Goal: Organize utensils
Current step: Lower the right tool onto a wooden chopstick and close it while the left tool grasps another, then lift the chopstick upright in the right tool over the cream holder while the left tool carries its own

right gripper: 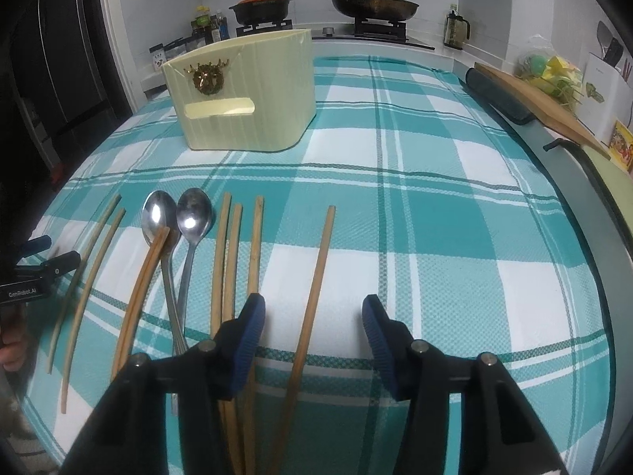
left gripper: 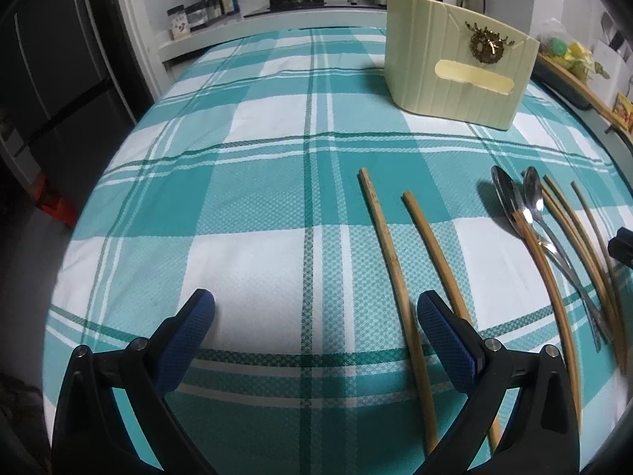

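Several wooden chopsticks point(right gripper: 233, 261) and two steel spoons point(right gripper: 194, 213) lie in a row on the teal checked tablecloth point(right gripper: 435, 217). A cream utensil holder point(right gripper: 245, 95) stands behind them. My right gripper point(right gripper: 314, 328) is open, low over the cloth, with a single chopstick point(right gripper: 316, 285) lying between its fingers. My left gripper point(left gripper: 316, 316) is open and empty over the cloth, left of two chopsticks point(left gripper: 387, 245); one passes under its right finger point(left gripper: 447, 336). The spoons point(left gripper: 518, 202) and holder point(left gripper: 459, 67) lie to its right. The left gripper also shows at the right wrist view's left edge point(right gripper: 43, 257).
A stove with a black pot point(right gripper: 261, 8) and a frying pan point(right gripper: 372, 4) stands behind the table. Bottles and jars point(left gripper: 205, 4) sit at the back left. A wooden board point(right gripper: 542, 107) and a dark tray lie along the table's right edge.
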A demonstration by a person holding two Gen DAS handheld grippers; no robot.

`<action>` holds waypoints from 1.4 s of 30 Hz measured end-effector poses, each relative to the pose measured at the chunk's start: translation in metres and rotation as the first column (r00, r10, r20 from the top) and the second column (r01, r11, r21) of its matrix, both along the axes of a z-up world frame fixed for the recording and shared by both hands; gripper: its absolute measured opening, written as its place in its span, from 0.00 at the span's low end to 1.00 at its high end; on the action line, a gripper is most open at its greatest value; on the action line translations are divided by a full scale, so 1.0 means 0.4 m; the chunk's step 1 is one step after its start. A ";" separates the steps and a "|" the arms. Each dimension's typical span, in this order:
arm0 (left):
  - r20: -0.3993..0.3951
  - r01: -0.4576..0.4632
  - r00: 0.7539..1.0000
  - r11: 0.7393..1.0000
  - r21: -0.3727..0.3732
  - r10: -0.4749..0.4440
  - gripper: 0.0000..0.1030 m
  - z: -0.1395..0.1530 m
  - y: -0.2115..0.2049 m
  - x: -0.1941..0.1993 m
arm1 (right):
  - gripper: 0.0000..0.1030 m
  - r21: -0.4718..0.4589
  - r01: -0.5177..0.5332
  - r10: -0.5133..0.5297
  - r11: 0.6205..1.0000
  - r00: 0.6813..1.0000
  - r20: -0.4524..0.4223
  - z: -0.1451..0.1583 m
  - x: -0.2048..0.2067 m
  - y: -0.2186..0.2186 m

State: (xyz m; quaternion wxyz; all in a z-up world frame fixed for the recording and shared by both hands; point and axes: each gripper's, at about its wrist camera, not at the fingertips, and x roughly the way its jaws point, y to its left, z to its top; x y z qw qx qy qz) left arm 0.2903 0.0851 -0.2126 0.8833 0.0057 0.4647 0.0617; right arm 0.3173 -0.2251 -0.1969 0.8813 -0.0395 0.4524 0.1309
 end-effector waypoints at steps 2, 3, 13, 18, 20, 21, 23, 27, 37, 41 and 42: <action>-0.007 0.000 1.000 1.000 0.009 0.000 0.99 -0.004 0.001 0.004 | 0.51 -0.005 -0.007 0.007 1.000 1.000 -0.008 -0.009 0.008 0.007; -0.010 0.001 1.000 1.000 0.009 -0.001 0.99 -0.006 0.002 0.007 | 0.51 -0.011 -0.013 0.013 1.000 1.000 -0.011 -0.013 0.012 0.012; -0.044 0.019 0.999 1.000 -0.017 -0.019 1.00 -0.023 0.016 0.039 | 0.45 -0.063 -0.057 0.053 0.996 0.997 -0.062 -0.043 0.046 0.034; -0.083 0.023 0.996 0.997 -0.072 -0.029 0.96 -0.025 0.035 0.072 | 0.45 -0.076 -0.089 0.081 0.993 0.992 -0.094 -0.042 0.077 0.039; -0.095 0.046 0.994 0.996 -0.075 -0.053 0.84 -0.016 0.025 0.089 | 0.41 -0.080 -0.096 0.087 0.992 0.990 -0.111 -0.041 0.094 0.041; -0.103 0.059 0.992 0.996 -0.074 -0.067 0.75 -0.011 0.017 0.098 | 0.39 -0.082 -0.100 0.090 0.992 0.989 -0.118 -0.040 0.103 0.043; -0.125 0.092 0.987 0.994 -0.067 -0.099 0.60 -0.001 -0.004 0.121 | 0.31 -0.080 -0.105 0.094 0.991 0.986 -0.135 -0.040 0.127 0.047; -0.158 0.118 0.979 0.992 -0.054 -0.125 0.12 0.012 -0.032 0.163 | 0.09 -0.091 -0.103 0.087 0.991 0.983 -0.163 -0.038 0.187 0.064; -0.044 0.105 0.993 0.986 -0.131 -0.112 0.05 0.138 -0.013 0.142 | 0.06 0.068 -0.035 0.044 0.997 0.990 -0.134 0.048 0.221 0.023; 0.078 0.131 0.990 0.973 -0.189 -0.118 0.05 0.273 0.003 0.104 | 0.06 0.120 -0.052 0.058 0.991 0.997 -0.051 0.152 0.185 0.014; 0.111 0.139 0.987 0.970 -0.200 -0.118 0.05 0.308 0.006 0.093 | 0.06 0.129 -0.061 0.065 0.990 0.998 -0.026 0.183 0.174 0.014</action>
